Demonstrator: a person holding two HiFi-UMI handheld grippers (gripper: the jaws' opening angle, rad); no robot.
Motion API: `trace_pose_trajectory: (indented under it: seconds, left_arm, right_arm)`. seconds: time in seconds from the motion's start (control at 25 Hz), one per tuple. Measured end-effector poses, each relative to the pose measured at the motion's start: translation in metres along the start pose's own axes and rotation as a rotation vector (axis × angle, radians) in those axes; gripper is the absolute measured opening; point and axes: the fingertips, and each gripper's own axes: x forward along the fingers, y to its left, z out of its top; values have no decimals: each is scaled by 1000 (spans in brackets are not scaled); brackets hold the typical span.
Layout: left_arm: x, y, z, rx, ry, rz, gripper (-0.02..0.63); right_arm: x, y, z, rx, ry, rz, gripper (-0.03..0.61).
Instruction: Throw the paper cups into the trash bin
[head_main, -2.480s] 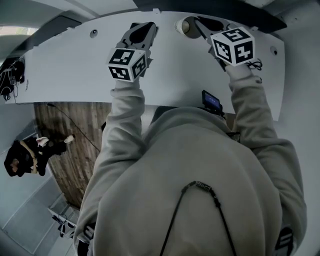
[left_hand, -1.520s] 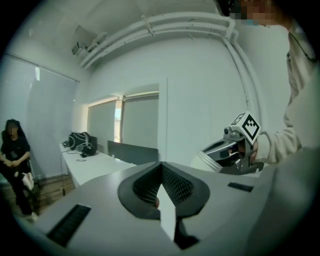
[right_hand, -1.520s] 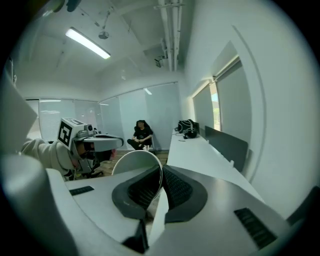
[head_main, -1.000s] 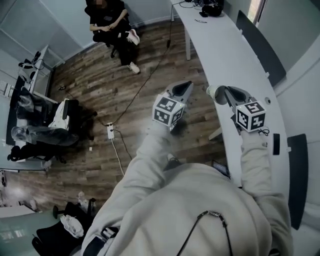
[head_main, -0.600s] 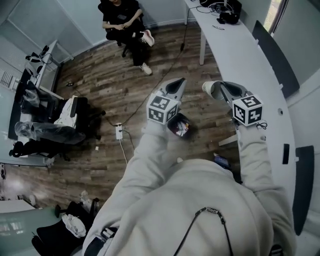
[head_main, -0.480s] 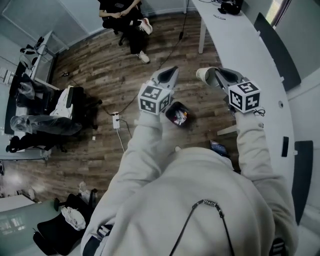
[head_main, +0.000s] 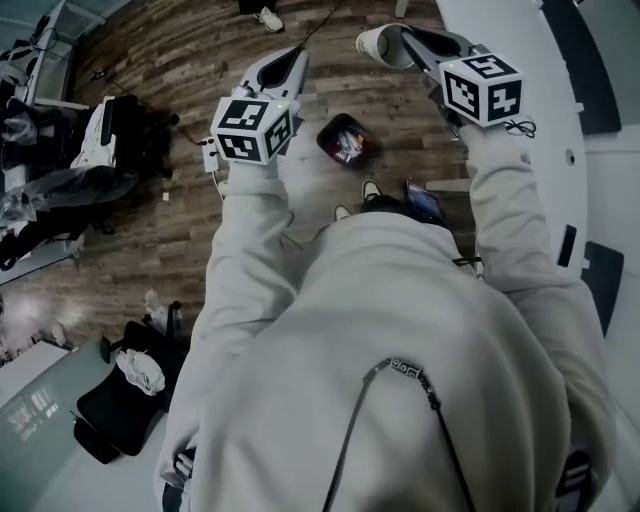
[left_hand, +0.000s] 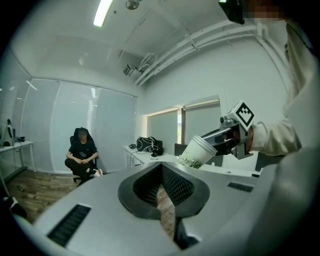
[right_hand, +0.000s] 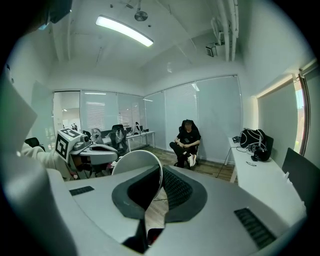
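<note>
A white paper cup (head_main: 376, 45) with a green print hangs on its side over the wooden floor, its wall pinched by my right gripper (head_main: 404, 36). In the right gripper view the cup (right_hand: 131, 167) sits left of the jaws, its wall caught between them (right_hand: 159, 192). The left gripper view shows the same cup (left_hand: 196, 152) held out by the right gripper (left_hand: 231, 136). My left gripper (head_main: 292, 56) is level with it on the left, shut with nothing in it (left_hand: 162, 200). A small dark trash bin (head_main: 342, 138) with colourful litter stands on the floor between and below both grippers.
A white curved desk (head_main: 530, 40) runs along the right. A person sits in a chair (right_hand: 187, 142) by the glass wall. Office chairs and bags (head_main: 120, 130) crowd the left; a power strip with cable (head_main: 210, 155) lies on the floor. My shoes (head_main: 370, 190) are beside the bin.
I have turned from the desk to the floor with the cup still in the right gripper. Both grippers have shifted up the head view, and the bin has come into sight below them.
</note>
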Motion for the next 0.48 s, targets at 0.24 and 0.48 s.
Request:
trace_pose_trajectory:
  seconds: [0.24,0.48]
  left_arm:
    - [-14,24,-15,-36,14,79,-5]
    - [-7,35,-35,-56,45,110,-5]
  right_arm:
    - [33,12,-15,10,25,70,40]
    - [59,10,-31,24,48,128,40]
